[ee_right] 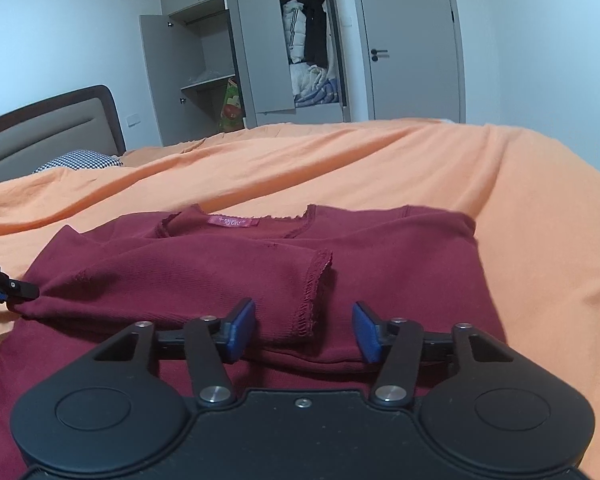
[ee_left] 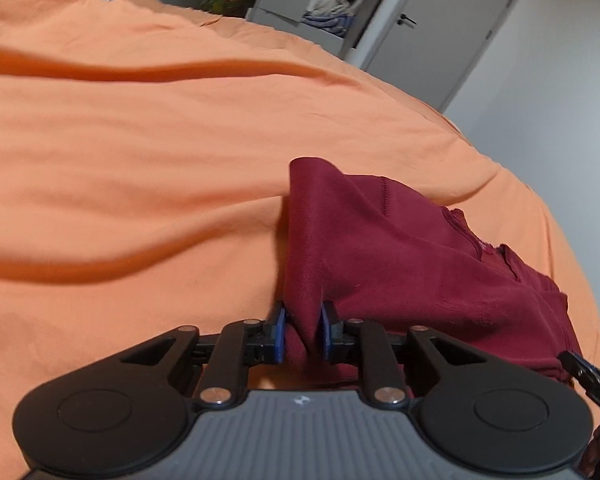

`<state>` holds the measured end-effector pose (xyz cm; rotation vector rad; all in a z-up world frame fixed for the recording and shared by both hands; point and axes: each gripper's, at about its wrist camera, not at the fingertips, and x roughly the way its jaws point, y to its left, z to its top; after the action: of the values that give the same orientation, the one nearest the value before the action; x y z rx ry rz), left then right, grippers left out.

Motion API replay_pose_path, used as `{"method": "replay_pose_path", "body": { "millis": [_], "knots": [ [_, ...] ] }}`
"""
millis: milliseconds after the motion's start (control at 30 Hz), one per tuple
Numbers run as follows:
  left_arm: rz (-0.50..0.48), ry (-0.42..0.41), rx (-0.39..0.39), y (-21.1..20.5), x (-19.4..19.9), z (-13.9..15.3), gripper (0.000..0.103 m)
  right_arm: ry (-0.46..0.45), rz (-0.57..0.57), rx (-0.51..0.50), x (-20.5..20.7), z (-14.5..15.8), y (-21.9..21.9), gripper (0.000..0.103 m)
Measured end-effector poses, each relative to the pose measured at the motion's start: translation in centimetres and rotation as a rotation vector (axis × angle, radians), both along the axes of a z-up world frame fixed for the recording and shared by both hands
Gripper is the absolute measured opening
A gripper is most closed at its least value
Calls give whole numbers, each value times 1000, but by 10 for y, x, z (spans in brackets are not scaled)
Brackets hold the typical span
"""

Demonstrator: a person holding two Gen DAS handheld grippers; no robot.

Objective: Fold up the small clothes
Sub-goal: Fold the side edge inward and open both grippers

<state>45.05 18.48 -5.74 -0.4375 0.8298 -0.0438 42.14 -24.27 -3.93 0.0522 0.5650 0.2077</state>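
Observation:
A small dark red long-sleeved shirt (ee_right: 380, 256) lies on the orange bedspread (ee_right: 500, 200), neck and pink label (ee_right: 233, 222) facing away. One sleeve (ee_right: 204, 276) is folded across the body, its frayed cuff near the middle. My left gripper (ee_left: 303, 330) is shut on a bunched fold of the red shirt (ee_left: 380, 256) at its left side; in the right wrist view the left gripper's tip (ee_right: 18, 290) shows pinching that edge. My right gripper (ee_right: 304, 330) hovers open just above the shirt's near part, the cuff between and beyond its blue pads (ee_right: 242, 328), nothing held.
The orange bedspread (ee_left: 140, 140) is wrinkled in long folds all around. A headboard (ee_right: 48, 128) and patterned pillow (ee_right: 80, 160) are at far left. Beyond the bed stand open grey wardrobes (ee_right: 252, 48) with hanging clothes and a closed door (ee_right: 408, 40).

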Motion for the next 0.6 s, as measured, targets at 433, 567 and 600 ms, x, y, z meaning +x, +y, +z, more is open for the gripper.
{"method": "replay_pose_path", "body": {
  "millis": [433,567,600],
  "knots": [
    [59,-6,127,-19,-9,-3,70,-2,-73,-179,19,-12,13,89],
    [70,-24,169,-22,-11,-7,83,14,-123,-161,21,-16,3,97],
    [73,-22,189,-23,-12,-6,87,12,-126,-157,19,-15,0,97]
  ]
}}
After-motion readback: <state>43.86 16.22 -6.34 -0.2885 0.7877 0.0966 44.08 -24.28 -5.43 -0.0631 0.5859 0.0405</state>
